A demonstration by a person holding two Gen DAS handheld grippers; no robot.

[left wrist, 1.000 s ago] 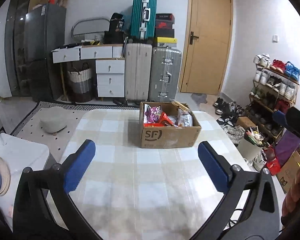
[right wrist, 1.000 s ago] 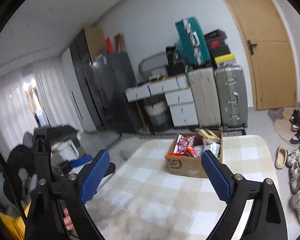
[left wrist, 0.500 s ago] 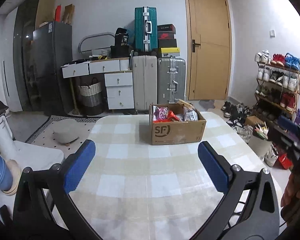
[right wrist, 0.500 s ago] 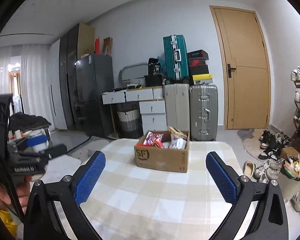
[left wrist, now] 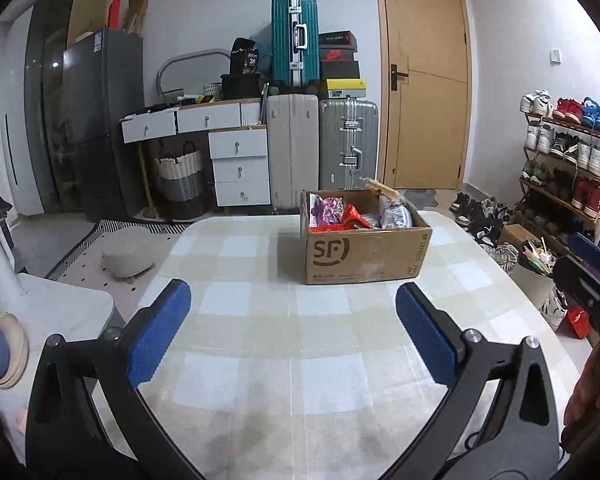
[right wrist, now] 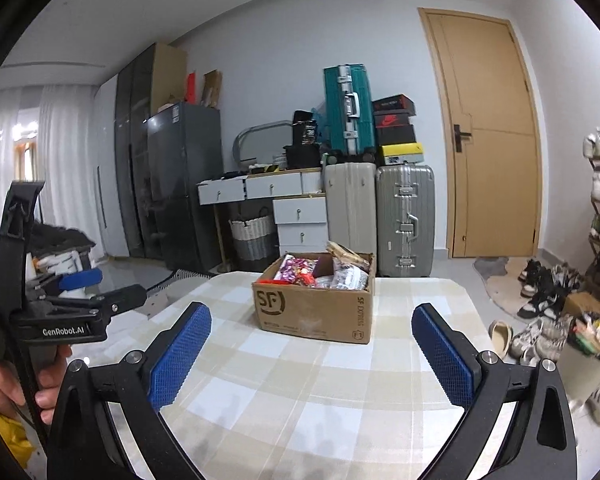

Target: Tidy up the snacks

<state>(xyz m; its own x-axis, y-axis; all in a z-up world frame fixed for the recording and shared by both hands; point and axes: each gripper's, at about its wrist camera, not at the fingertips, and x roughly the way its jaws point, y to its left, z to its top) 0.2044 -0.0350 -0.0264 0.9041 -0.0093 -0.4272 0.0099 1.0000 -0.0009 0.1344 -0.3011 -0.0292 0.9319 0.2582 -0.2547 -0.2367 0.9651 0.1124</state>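
A brown cardboard box (left wrist: 366, 254) marked SF stands on the far half of the checked table (left wrist: 292, 340). It holds several snack packets (left wrist: 342, 216), purple, red and silver. It also shows in the right wrist view (right wrist: 314, 314) with the snack packets (right wrist: 320, 272) inside. My left gripper (left wrist: 292, 320) is open and empty, well short of the box. My right gripper (right wrist: 310, 338) is open and empty, also short of the box. The left gripper's body (right wrist: 72, 312) shows at the left of the right wrist view.
Beyond the table stand suitcases (left wrist: 320, 152), white drawers (left wrist: 240, 168), a woven basket (left wrist: 180, 180), a dark fridge (left wrist: 96, 120) and a wooden door (left wrist: 424, 92). A shoe rack (left wrist: 564, 160) and loose shoes fill the right side. A grey stool (left wrist: 128, 248) sits left.
Both grippers have levelled out and steadied facing the box. The right wrist view swung from a tilted angle to upright. Both stay open and empty.
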